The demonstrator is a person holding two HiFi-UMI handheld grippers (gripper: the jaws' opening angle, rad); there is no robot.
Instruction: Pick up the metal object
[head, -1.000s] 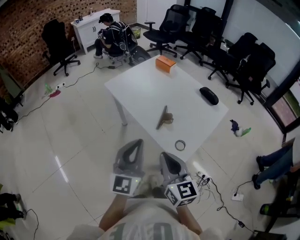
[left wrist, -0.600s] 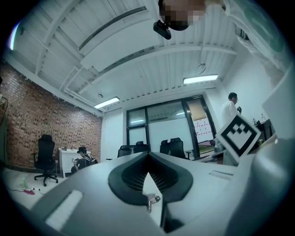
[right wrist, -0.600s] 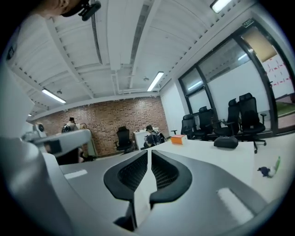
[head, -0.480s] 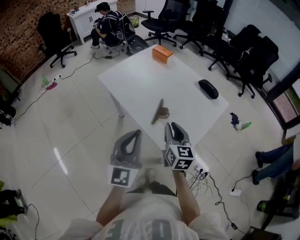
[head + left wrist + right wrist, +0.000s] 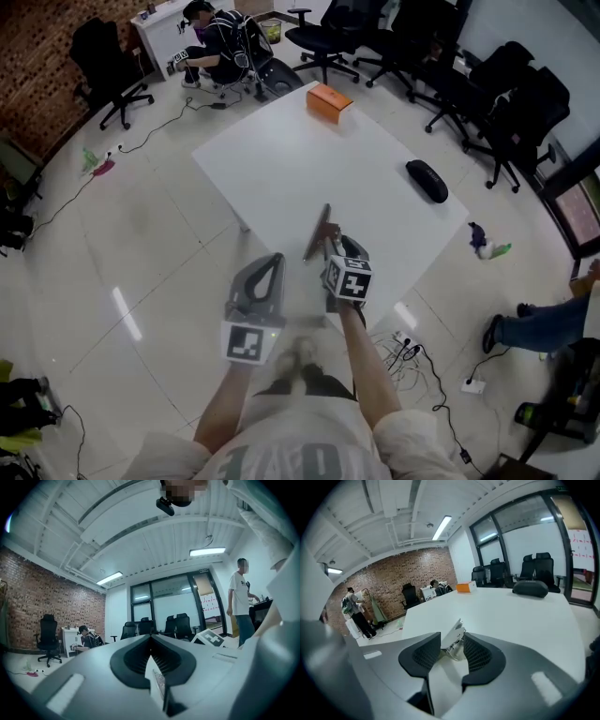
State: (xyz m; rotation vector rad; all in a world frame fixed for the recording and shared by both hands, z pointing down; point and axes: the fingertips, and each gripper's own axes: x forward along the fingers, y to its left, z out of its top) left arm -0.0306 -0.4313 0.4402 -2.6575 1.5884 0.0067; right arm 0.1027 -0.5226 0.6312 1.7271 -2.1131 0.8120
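Observation:
The metal object (image 5: 321,231), a slim shiny bar with a clamp-like end, lies near the front edge of the white table (image 5: 281,159). My right gripper (image 5: 344,247) hovers just right of its near end. In the right gripper view the jaws are opening, and the metal object (image 5: 454,634) shows in the gap at the tips of my right gripper (image 5: 451,645), the pads not pressing it. My left gripper (image 5: 270,267) hangs over the floor in front of the table. In the left gripper view my left gripper (image 5: 151,638) is shut with nothing in it.
An orange box (image 5: 329,98) sits at the table's far corner and a black oval case (image 5: 427,180) at its right edge. Office chairs (image 5: 487,103) ring the far side. A seated person (image 5: 217,42) is at the back, and cables (image 5: 422,361) lie on the floor.
My right gripper has moved forward from beside the left one to the table edge at the metal object, and its jaws have opened. The left gripper has stayed over the floor.

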